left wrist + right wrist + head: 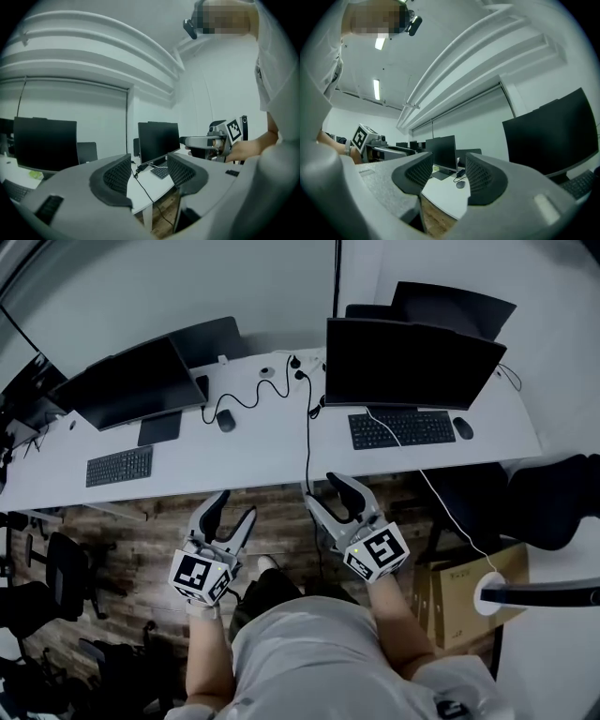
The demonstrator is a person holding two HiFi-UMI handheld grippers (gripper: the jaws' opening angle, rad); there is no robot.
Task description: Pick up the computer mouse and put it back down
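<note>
A long white desk (272,460) runs across the top of the head view. One computer mouse (225,420) lies on it near the middle, just right of the left monitor (131,382). The right gripper view shows this mouse too (461,184), far off between the jaws. Another mouse (463,427) lies at the right end of the right keyboard (401,428).

Both grippers hang over the wood floor (141,531), below the desk edge in the picture and well apart from both mice. The left gripper (234,505) (149,171) has its jaws apart, and nothing is between them. The right gripper (326,491) (447,176) also has its jaws apart and holds nothing.
</note>
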